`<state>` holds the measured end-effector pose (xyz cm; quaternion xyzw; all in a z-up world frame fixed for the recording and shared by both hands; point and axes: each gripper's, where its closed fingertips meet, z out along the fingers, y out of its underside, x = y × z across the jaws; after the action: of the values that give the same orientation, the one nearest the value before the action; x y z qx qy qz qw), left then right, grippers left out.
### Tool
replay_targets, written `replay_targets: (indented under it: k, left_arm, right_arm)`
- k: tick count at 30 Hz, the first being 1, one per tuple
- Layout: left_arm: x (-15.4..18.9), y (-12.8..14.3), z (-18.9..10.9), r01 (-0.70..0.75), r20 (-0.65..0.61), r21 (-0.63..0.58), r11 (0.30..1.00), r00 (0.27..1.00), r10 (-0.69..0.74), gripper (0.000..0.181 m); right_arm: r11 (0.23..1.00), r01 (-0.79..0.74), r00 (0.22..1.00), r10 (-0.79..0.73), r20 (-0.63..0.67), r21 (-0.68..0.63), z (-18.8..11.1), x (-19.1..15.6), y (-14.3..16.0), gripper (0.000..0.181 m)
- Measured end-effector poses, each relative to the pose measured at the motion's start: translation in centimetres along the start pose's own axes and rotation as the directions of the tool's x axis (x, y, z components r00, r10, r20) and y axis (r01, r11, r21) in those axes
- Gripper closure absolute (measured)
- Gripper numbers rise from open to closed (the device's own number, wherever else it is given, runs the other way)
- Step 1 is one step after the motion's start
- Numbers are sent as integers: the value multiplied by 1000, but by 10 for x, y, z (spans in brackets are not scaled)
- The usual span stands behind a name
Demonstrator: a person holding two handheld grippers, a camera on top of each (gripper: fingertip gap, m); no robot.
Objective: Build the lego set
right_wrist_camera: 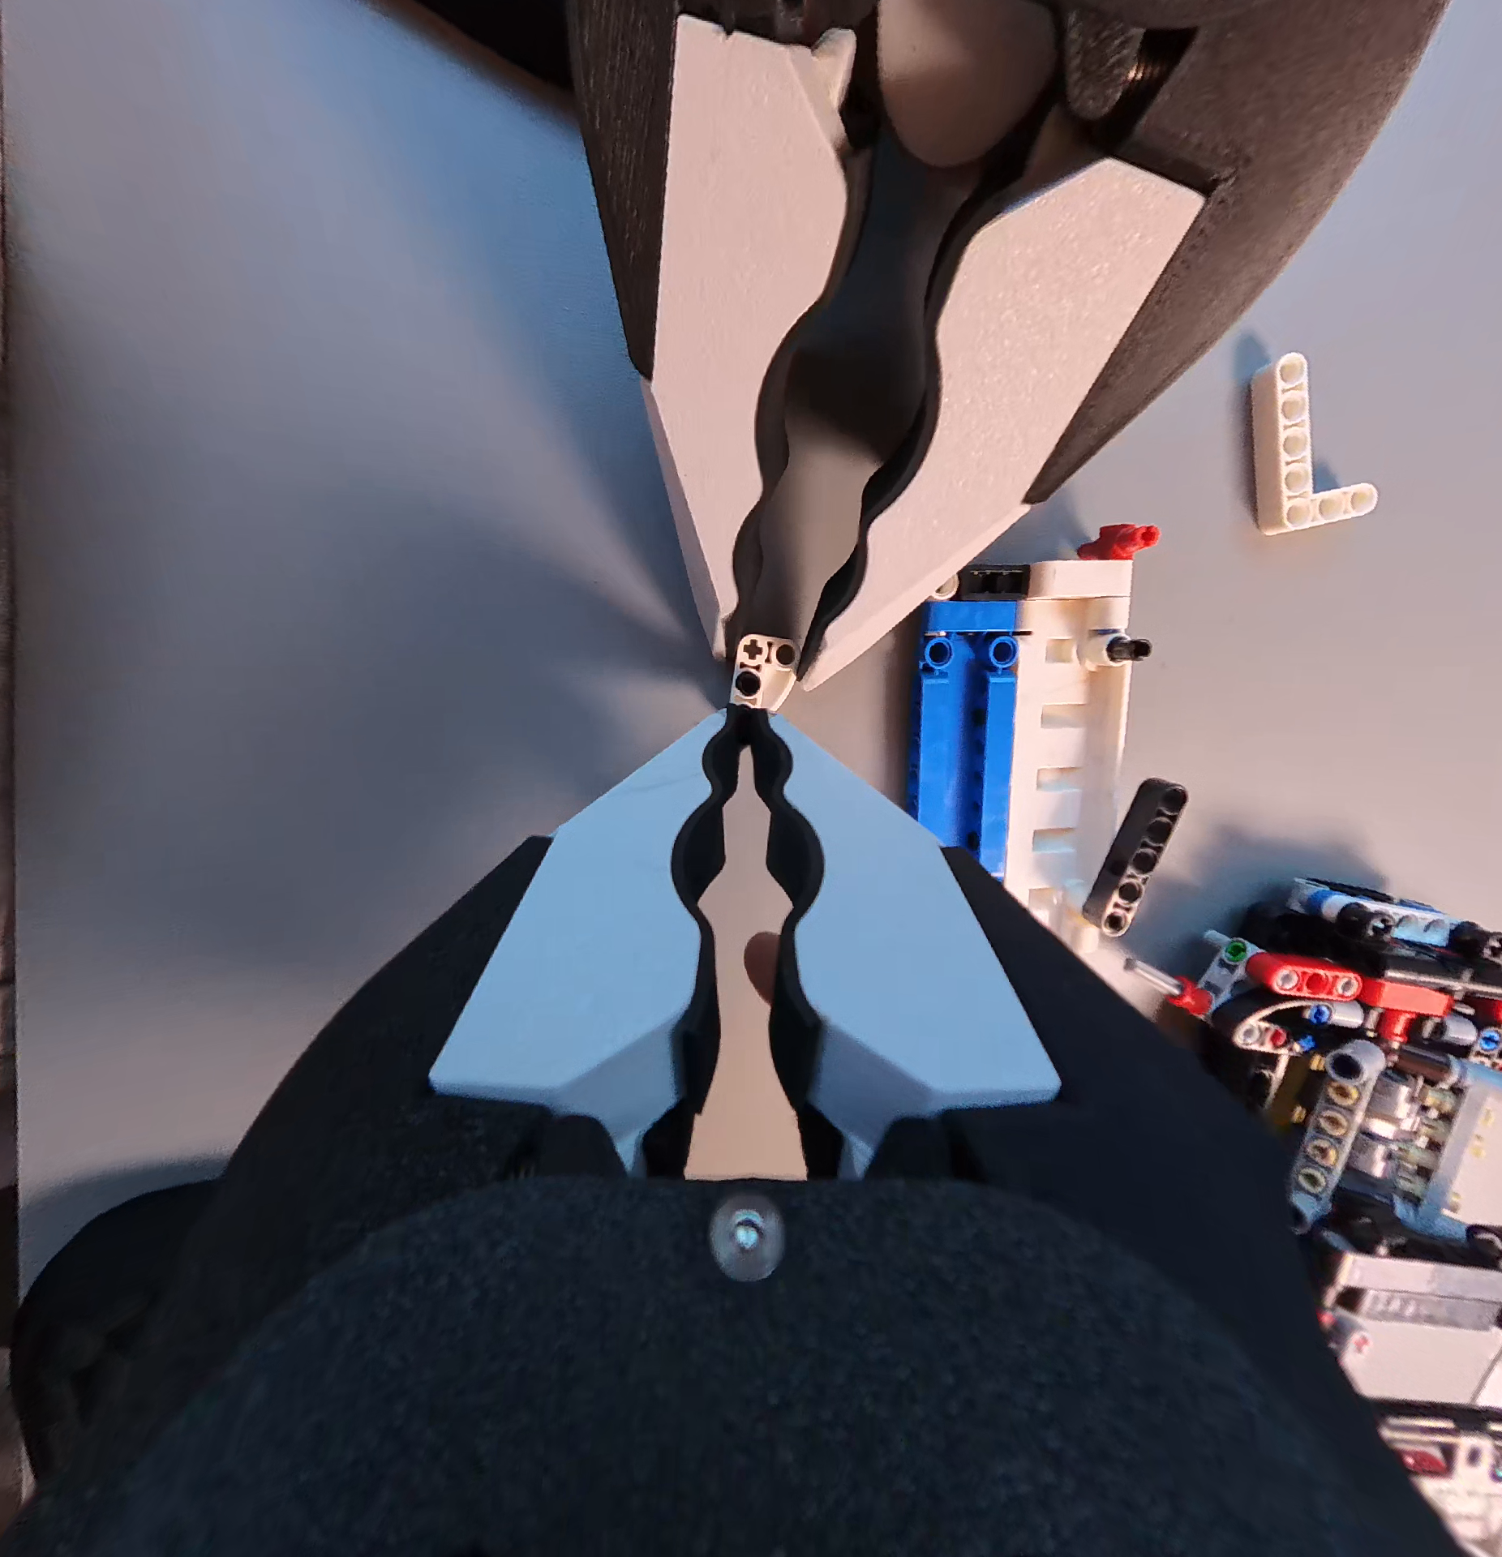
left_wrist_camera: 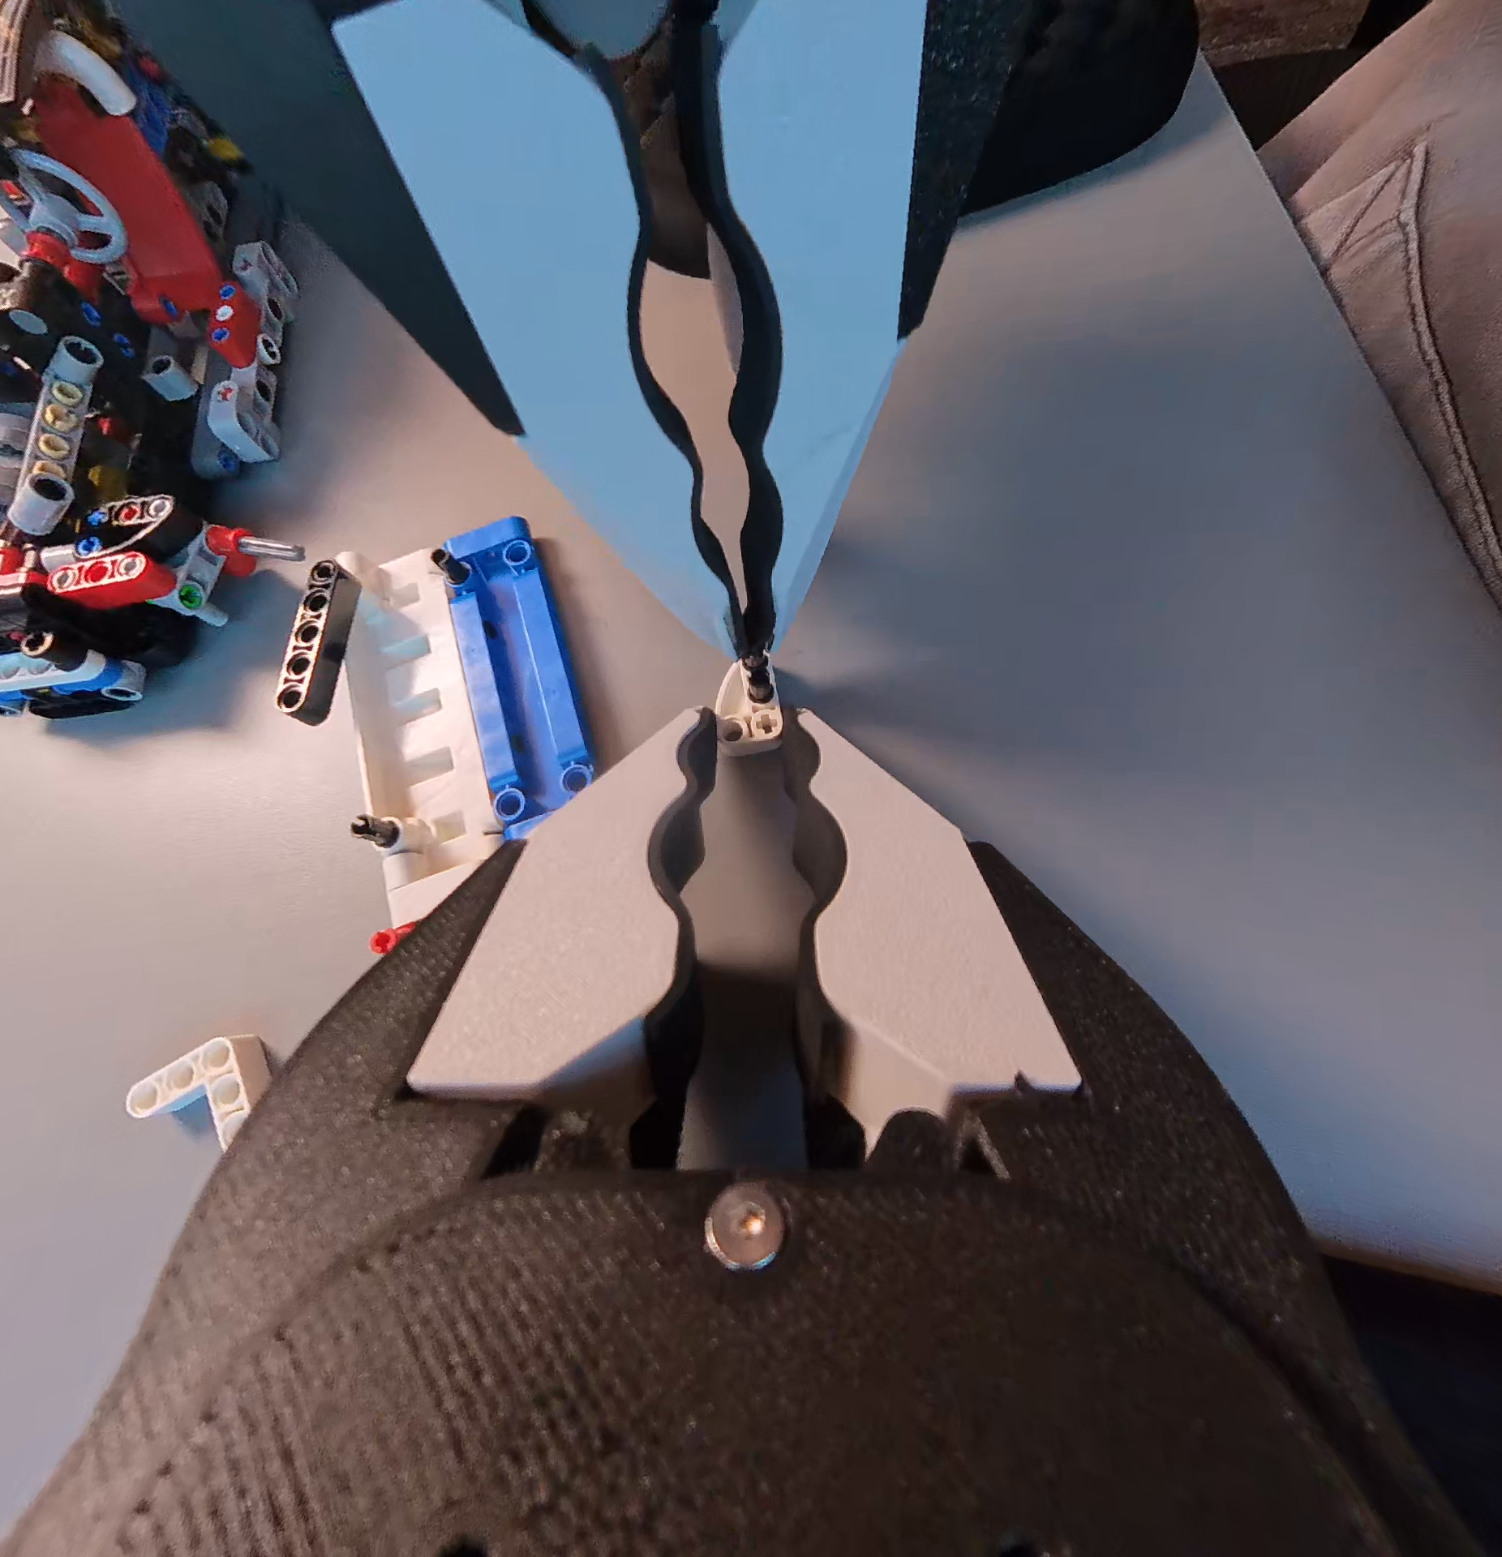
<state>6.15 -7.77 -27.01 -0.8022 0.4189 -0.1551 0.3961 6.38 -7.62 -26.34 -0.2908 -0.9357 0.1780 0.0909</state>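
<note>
Left wrist view: at frame centre the left claw [left_wrist_camera: 749, 724] pinches a small white connector [left_wrist_camera: 749, 716] at its tips, while the right claw [left_wrist_camera: 756, 653], coming down from the top, is closed on a black pin [left_wrist_camera: 759, 681] seated in the connector's hole. Both hang above the grey worktop [left_wrist_camera: 1068, 674].

Right wrist view: the connector [right_wrist_camera: 763, 670] sits at centre, just above the right claw [right_wrist_camera: 743, 726]. To finish well, I'd keep the pin square to the hole and press straight, with the left claw [right_wrist_camera: 764, 666] bracing firmly against twist.
</note>
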Motion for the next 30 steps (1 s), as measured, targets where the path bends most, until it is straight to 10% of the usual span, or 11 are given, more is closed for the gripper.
replay_targets:
  k: [13,30]
  left_arm:
    - [0,0,0,-5,4,2,1000,1000,5,167]
    - [-14,-3,-6,75,80,37,997,994,-78,168]
  right_arm:
    - [947,-178,978,200,-56,266,-18,3,14,152]
    - [634,-106,869,434,-239,766,-76,61,2,158]
